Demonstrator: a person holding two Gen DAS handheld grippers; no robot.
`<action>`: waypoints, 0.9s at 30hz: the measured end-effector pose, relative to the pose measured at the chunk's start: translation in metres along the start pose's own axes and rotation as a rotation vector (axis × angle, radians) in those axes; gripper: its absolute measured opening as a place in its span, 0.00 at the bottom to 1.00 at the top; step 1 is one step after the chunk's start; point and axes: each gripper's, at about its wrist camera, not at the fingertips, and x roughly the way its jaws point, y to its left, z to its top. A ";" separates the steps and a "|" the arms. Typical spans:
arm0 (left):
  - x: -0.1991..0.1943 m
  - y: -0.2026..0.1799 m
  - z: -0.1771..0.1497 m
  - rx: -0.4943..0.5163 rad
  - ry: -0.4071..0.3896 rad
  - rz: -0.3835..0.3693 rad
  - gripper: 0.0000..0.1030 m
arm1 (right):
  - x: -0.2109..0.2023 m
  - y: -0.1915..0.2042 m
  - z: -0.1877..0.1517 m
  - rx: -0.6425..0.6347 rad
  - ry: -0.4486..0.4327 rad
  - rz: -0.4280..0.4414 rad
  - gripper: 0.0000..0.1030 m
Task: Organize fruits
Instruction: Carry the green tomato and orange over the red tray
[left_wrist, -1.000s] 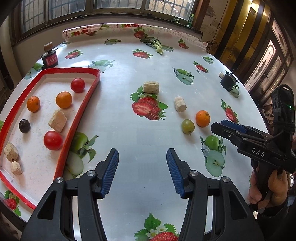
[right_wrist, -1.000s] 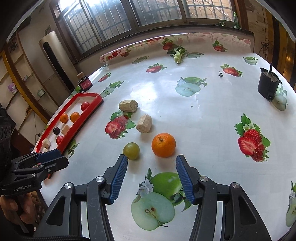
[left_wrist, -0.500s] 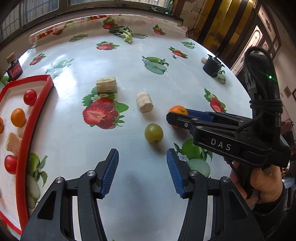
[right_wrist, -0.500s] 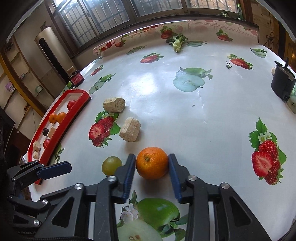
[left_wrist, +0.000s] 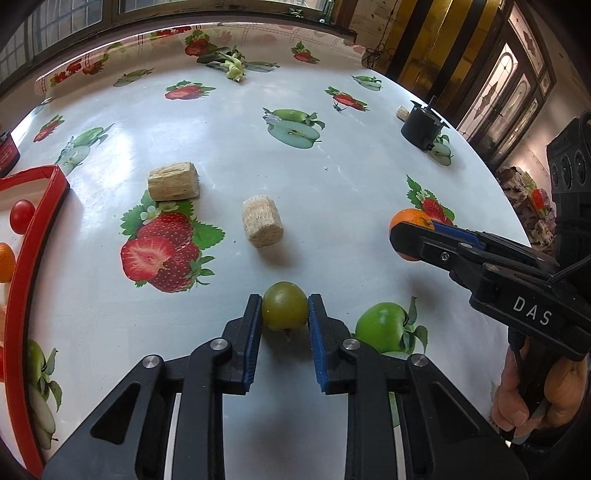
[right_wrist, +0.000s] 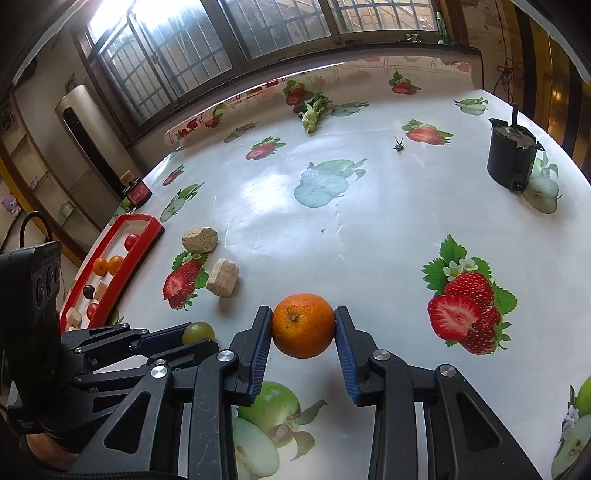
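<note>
My left gripper (left_wrist: 285, 314) is shut on a small green fruit (left_wrist: 284, 310) that rests on the table; it also shows in the right wrist view (right_wrist: 198, 331). My right gripper (right_wrist: 303, 326) is shut on an orange (right_wrist: 303, 325), low over the table; the orange shows in the left wrist view (left_wrist: 408, 219) too, partly behind the right gripper's fingers (left_wrist: 424, 242). The red tray (right_wrist: 146, 236) at the left holds oranges, red fruits, a dark fruit and tan blocks.
Two tan blocks (left_wrist: 172, 181) (left_wrist: 262, 220) lie on the fruit-print tablecloth beyond the green fruit. A black cup (right_wrist: 511, 160) stands at the far right. A small red jar (right_wrist: 137, 192) stands beyond the tray. A green vegetable scrap (right_wrist: 314, 110) lies at the back.
Both grippers have moved forward and closed: the left one onto the green fruit, the right one onto the orange. The tray has slid out to the left of the left wrist view.
</note>
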 end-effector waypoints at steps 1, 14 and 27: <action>-0.003 0.002 -0.001 -0.004 -0.005 0.001 0.21 | -0.001 0.001 0.000 -0.001 -0.003 0.000 0.34; -0.041 0.030 -0.016 -0.072 -0.061 0.052 0.21 | -0.005 0.040 -0.006 -0.065 0.001 0.037 0.34; -0.063 0.057 -0.028 -0.122 -0.095 0.091 0.21 | 0.005 0.081 -0.010 -0.131 0.026 0.074 0.34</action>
